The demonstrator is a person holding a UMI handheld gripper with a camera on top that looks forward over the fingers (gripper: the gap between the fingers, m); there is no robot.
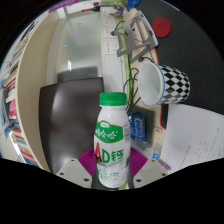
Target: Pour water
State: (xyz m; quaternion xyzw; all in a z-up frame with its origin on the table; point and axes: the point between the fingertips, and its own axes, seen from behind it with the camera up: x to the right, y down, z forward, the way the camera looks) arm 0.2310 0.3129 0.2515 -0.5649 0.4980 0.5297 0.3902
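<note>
Bottle: white plastic, green cap, green lettering on the label. It stands upright between my two fingers, long axis vertical, cap pointing away from the gripper base and up toward the mug. I read both pink pads as pressing on the lower body of the bottle, one on each side, with no gap visible at either; jaws are closed to about the bottle's width. I judge it held, though its base is hidden, so I cannot tell whether it rests on the table.

Key relation: the checkered mug lies beyond the bottle and off to the right, hanging tilted on a rack, mouth facing roughly toward the bottle. The cap looks still on, so pouring is not yet possible as things stand.

Further out: a pale table surface, a dark panel left of the bottle, papers at right.
</note>
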